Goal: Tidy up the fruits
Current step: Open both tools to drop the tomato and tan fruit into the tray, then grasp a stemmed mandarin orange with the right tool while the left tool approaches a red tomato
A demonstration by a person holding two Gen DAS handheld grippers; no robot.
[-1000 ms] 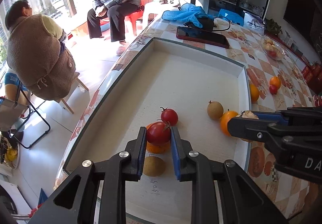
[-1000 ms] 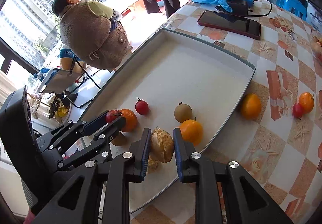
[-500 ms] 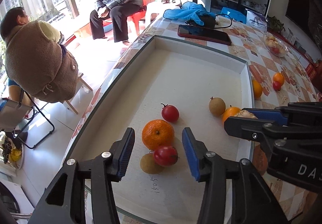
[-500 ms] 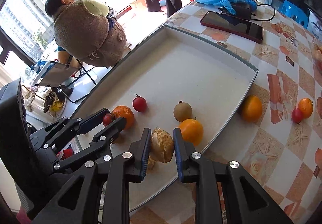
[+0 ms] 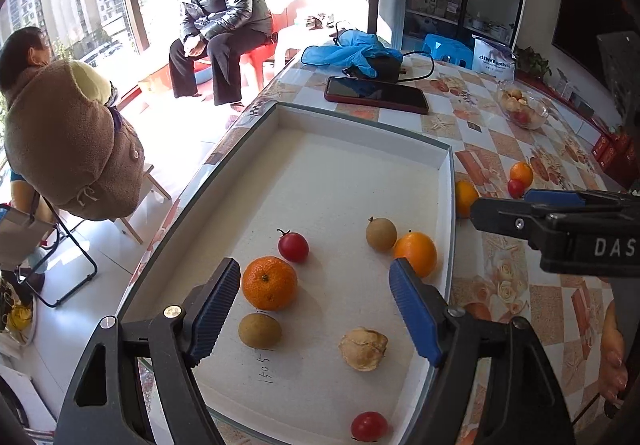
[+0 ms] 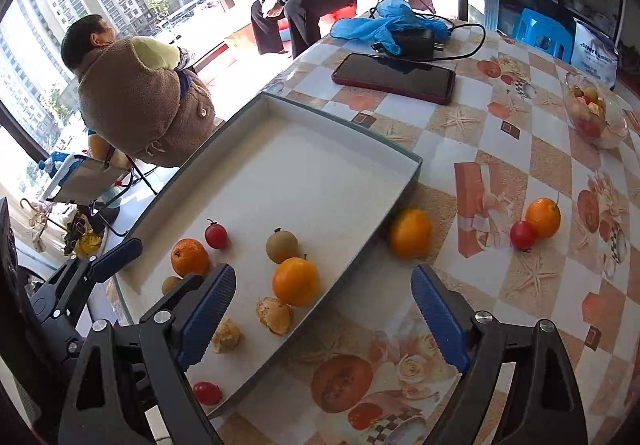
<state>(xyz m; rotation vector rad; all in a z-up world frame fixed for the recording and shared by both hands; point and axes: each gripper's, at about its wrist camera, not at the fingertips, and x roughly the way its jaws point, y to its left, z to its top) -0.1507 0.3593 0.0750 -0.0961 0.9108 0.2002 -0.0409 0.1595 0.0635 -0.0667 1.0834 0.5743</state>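
over the white tray (image 5: 446, 181), both my grippers hang empty.
left gripper (image 5: 316, 309) and right gripper (image 6: 324, 313) jaws are opening; a tangerine (image 5: 269, 283) lies at eleven o'clock.

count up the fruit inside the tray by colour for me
red cherry tomatoes: 2
orange citrus: 2
brown round fruits: 2
pale dried husky pieces: 2
total in the tray: 8

"DAS" on right tool (image 5: 612, 247), handwritten "1505" on tray floor (image 5: 266, 367)
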